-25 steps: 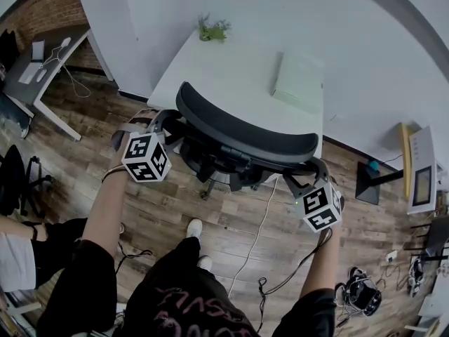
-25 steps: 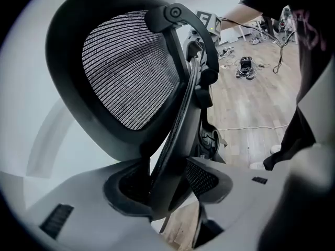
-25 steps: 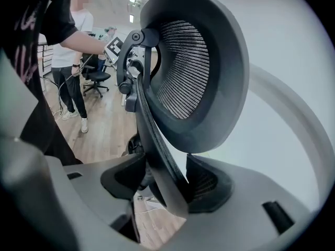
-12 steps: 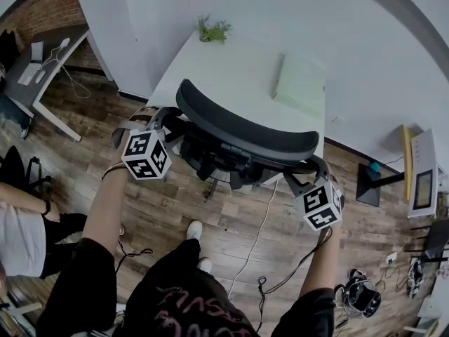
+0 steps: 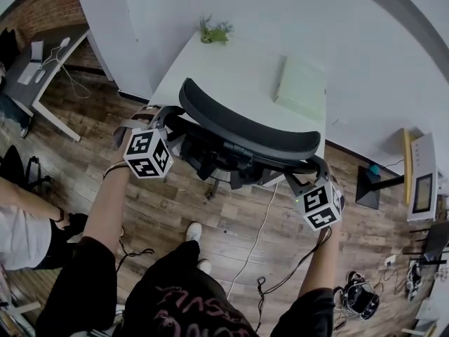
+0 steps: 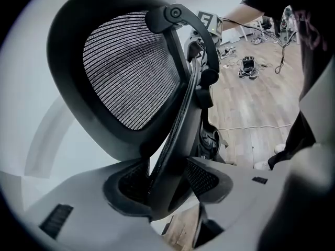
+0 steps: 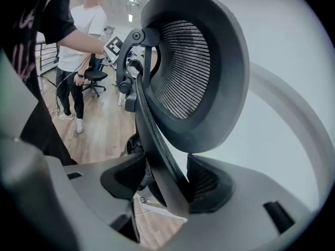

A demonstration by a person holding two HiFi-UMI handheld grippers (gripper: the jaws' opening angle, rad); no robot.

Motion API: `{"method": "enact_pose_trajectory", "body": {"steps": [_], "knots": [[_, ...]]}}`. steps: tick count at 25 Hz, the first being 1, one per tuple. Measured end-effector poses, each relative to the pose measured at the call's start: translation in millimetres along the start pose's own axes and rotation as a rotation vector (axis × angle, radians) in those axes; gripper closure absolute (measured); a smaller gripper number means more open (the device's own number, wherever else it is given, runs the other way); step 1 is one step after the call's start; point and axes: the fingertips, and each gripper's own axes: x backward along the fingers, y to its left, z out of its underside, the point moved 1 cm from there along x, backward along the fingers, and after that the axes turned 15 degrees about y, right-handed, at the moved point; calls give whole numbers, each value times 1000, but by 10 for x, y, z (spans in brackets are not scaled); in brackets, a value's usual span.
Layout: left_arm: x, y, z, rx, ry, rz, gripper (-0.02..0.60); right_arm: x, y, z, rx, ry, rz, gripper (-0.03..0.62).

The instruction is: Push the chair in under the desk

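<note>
Nearest to the person, the left gripper (image 6: 167,184) has its jaws closed down onto the curved black rim of the backrest. The right gripper (image 7: 163,187) pinches the same rim at the other side, and neither holds anything else. Between them stands the black mesh office chair (image 5: 245,128), on the brown wooden plank floor (image 5: 175,202), with its back toward the person. Its backrest is just beside the near edge of the white rectangular desk (image 5: 231,69), and the seat seems mostly under the top. Farther on the desk are a pale green flat box (image 5: 300,86) and a small green plant (image 5: 213,30). I judge the chair rather heavy, but it should roll. The rim is stiff and the mesh is soft, so the push belongs on the rim, equally on both sides, or the chair may swivel.
</note>
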Motion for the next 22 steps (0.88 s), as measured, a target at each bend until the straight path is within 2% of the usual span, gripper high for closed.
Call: {"method": "enact_pose_trajectory", "body": {"steps": [22], "knots": [[35,-16,-5,-7,14,-2,354,58,10,10,-28,-6,29,344]]}}
